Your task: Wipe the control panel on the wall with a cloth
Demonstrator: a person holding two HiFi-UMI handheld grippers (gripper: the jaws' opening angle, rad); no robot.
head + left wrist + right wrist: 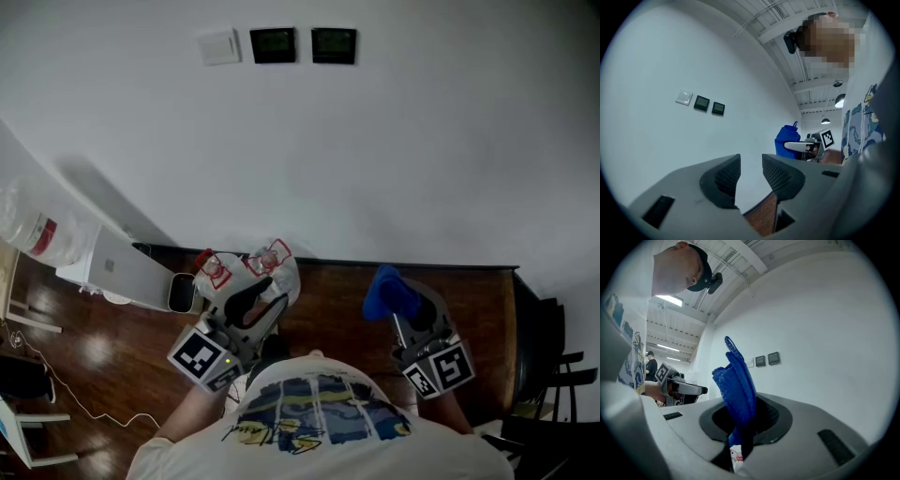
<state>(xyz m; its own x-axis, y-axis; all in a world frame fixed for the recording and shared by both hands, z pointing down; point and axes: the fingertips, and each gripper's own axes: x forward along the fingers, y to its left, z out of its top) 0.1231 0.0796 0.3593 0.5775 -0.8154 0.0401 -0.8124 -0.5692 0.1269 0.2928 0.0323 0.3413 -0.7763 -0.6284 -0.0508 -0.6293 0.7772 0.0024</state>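
Blue cloth (738, 380), its tag (736, 456) illegible, clamped in right gripper (743, 423).

Bare wall (422, 141) lies open between me and the control panels (273, 45); a white unit (127, 270) crowds my left side.

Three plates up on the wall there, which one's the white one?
The leftmost plate, in the head view. It is white; the middle plate and right plate beside it are both dark.
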